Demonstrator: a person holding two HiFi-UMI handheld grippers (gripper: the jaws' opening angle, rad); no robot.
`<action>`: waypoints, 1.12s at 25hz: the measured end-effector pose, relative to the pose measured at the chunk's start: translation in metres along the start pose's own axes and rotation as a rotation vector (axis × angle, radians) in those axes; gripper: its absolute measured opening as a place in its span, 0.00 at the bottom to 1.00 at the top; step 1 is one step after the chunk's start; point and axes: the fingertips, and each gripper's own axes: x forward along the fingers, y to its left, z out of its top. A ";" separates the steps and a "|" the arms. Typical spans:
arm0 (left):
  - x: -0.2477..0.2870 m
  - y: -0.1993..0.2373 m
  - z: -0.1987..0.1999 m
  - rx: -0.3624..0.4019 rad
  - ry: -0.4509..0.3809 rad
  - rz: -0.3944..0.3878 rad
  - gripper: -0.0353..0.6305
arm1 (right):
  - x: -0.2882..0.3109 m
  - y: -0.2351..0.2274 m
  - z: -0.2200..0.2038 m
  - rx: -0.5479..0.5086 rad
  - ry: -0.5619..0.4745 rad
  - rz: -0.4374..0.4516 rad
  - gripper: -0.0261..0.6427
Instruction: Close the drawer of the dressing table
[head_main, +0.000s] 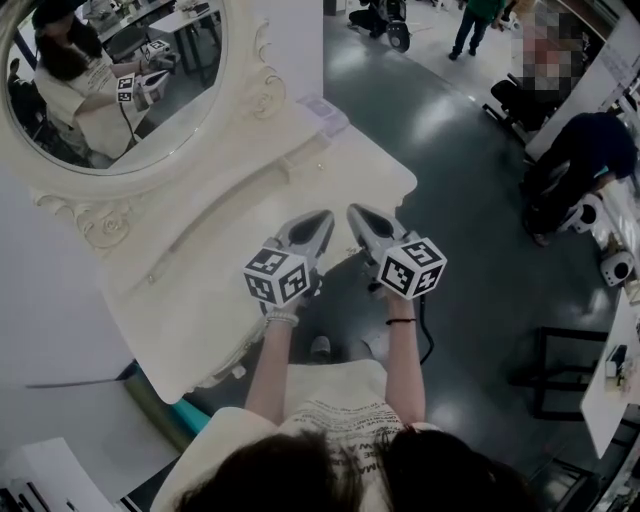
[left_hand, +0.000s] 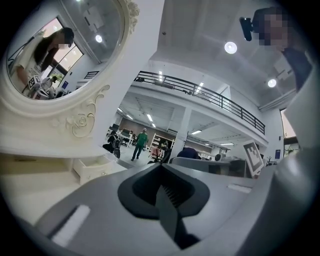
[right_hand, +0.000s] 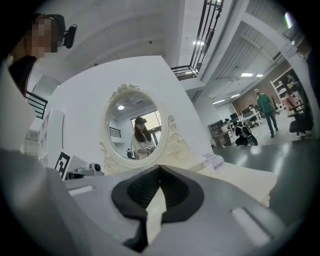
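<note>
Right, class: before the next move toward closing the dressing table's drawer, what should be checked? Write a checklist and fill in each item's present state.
1. Left claw shut, nothing between its jaws: ok.
2. Right claw shut and empty: ok.
3. Both claws side by side over the front edge of the dressing table: ok.
4. Small drawer closed: not ok. The left gripper view shows it standing out from its case.
5. A claw placed against that drawer's front: not ok. The drawer sits apart, further along the tabletop.
6. Any drawer under the tabletop closed: cannot tell. The head view looks down on the top only.
</note>
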 end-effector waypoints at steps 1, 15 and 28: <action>0.002 0.002 0.000 -0.003 0.001 0.004 0.06 | 0.002 -0.002 0.000 0.003 0.003 0.002 0.04; 0.052 0.032 -0.007 -0.069 -0.013 0.127 0.06 | 0.040 -0.056 0.000 0.028 0.103 0.110 0.04; 0.089 0.061 -0.010 -0.121 -0.050 0.263 0.06 | 0.070 -0.102 0.003 0.040 0.183 0.209 0.04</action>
